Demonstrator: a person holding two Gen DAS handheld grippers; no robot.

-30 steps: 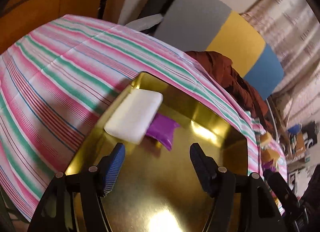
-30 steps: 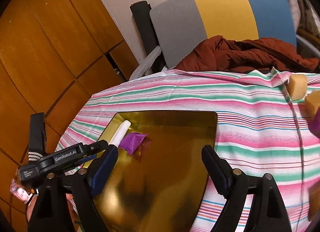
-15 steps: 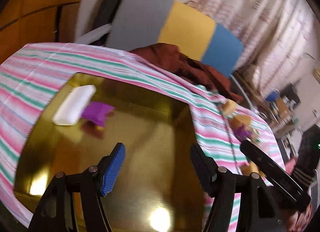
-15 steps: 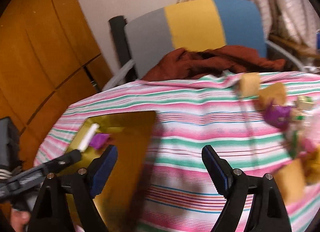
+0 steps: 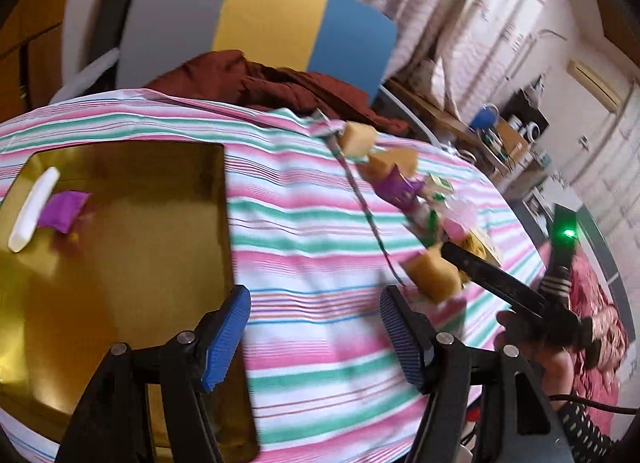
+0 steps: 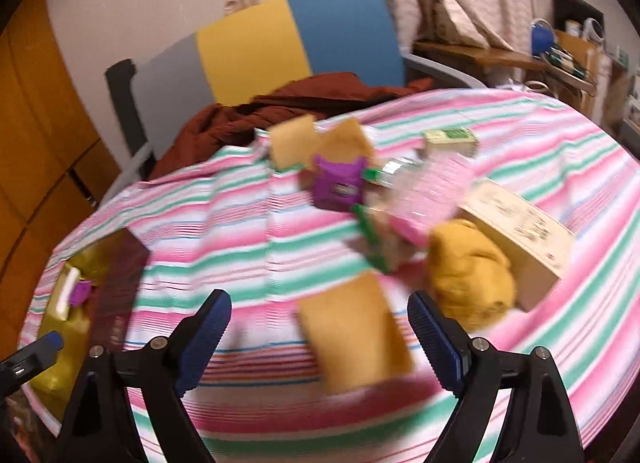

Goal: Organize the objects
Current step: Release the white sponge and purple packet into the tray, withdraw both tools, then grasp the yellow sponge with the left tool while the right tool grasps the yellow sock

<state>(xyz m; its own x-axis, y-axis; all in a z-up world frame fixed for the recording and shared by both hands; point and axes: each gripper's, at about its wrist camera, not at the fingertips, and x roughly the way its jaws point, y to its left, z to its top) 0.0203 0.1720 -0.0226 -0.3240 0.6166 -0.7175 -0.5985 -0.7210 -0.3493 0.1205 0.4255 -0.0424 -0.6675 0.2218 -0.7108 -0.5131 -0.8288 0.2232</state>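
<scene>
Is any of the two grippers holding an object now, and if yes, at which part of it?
Nothing is held. The left gripper and the right gripper are both open, with nothing touching the fingers.

Left tongs [image 5: 314, 331]: black angular plastic arms, silver round screws at joints, blue ribbed pads [image 5: 226, 337] on inner faces. Right tongs [image 6: 320, 337]: same black frame, silver screws, dark blue ribbed pads [image 6: 434, 343]. Right hand [image 5: 532, 347]: bare skin on black handle; green indicator light; black cable trailing.
</scene>
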